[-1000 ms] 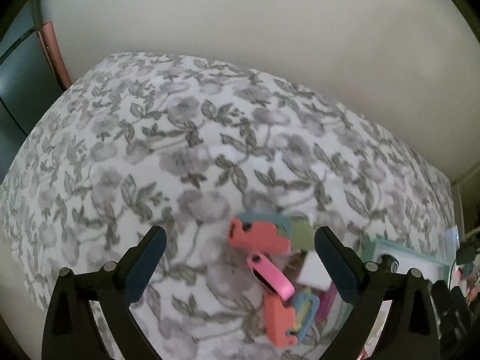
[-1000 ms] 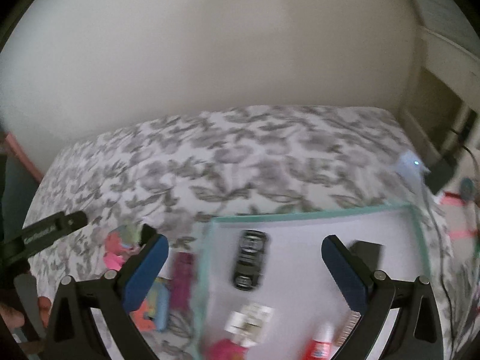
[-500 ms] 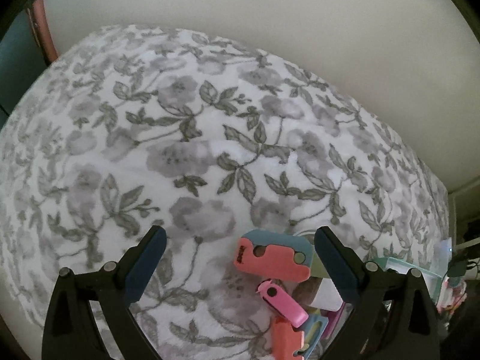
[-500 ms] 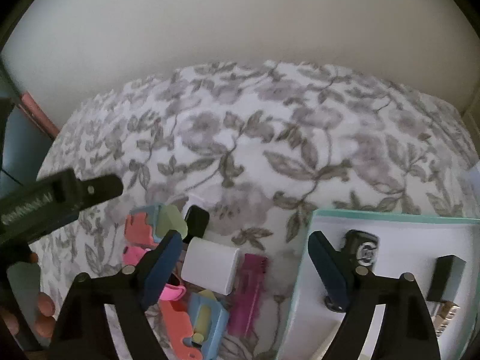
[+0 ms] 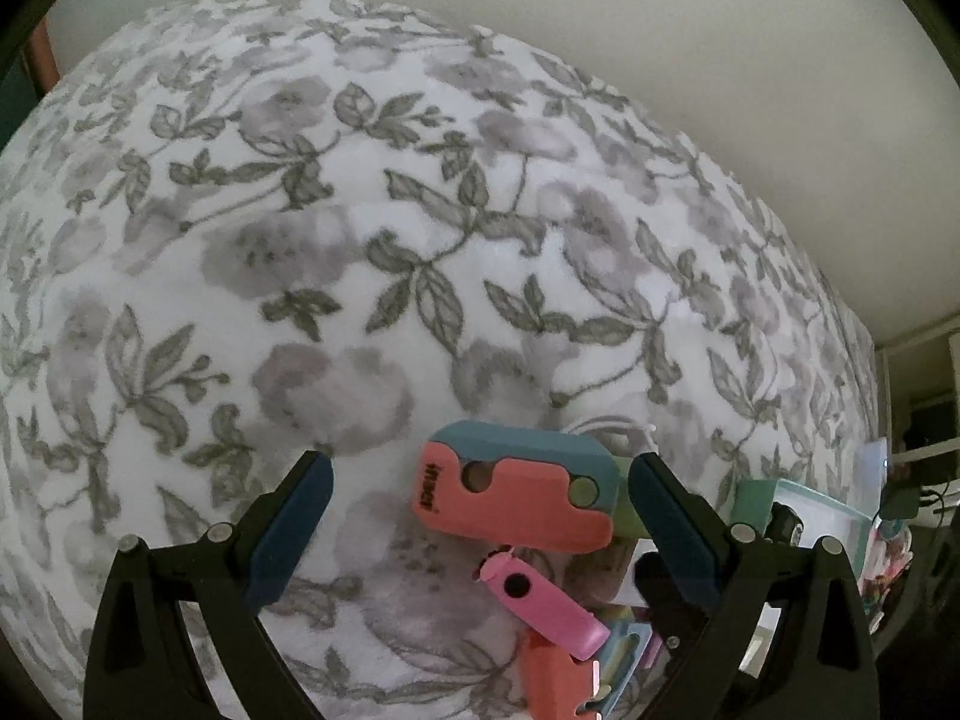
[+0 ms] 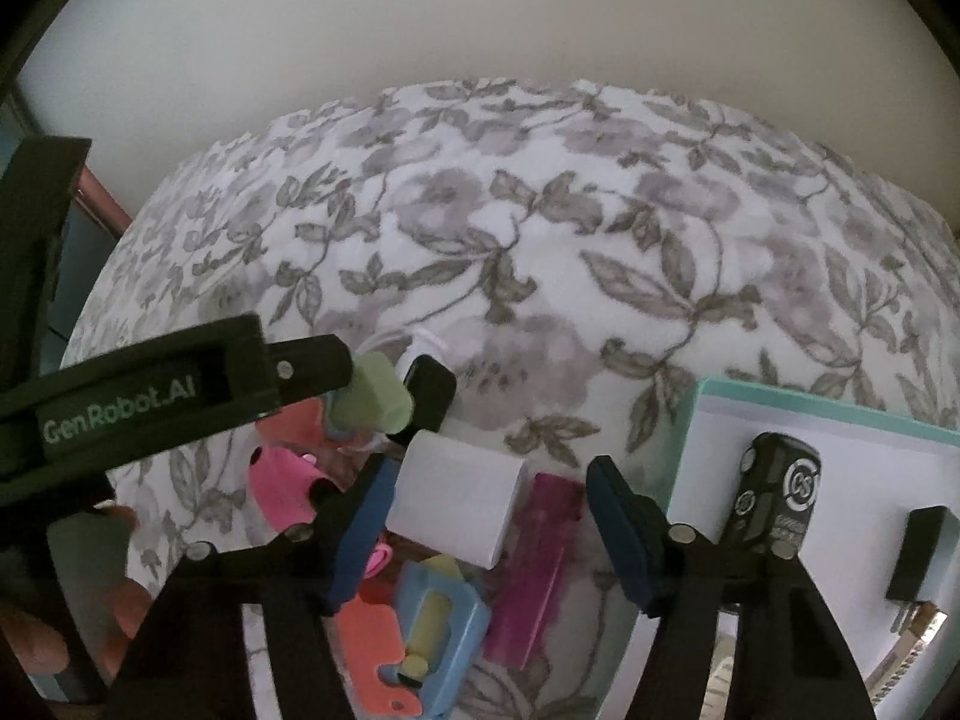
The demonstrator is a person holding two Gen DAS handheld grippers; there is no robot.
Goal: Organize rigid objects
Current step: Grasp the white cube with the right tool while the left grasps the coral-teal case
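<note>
Two handheld grippers hover over a bed covered in a white blanket (image 5: 360, 240) printed with grey flowers and leaves, with a plain pale wall behind.

In the left wrist view, the left gripper (image 5: 480, 516) has its two blue-padded fingers spread wide, holding nothing. Between them lies a coral and blue plastic case (image 5: 516, 495), flat on the blanket. Just below it is a pink flat piece (image 5: 543, 600) with a dark round hole, tilted diagonally, and below that a coral piece (image 5: 552, 678) touching a pale blue one. These small items form a loose pile near the bottom edge.

In the right wrist view, the right gripper (image 6: 486, 525) is also spread open and empty. A white box (image 6: 459, 495) sits between its fingers, close to the left one, and a magenta rectangular block (image 6: 537, 564) lies just beside the box on its right. Below them is a light blue case (image 6: 444, 636) with yellow parts. A pale green block (image 6: 375, 399) and a small black block (image 6: 429, 387) lie just behind the white box. The left gripper's black arm reaches in from the left, its tip near the green block.

To the right, a white tray with a teal rim (image 6: 810, 411) rests on the blanket. Inside it are a black toy car (image 6: 777, 498) and a small black block (image 6: 918, 552), well apart from the pile.
</note>
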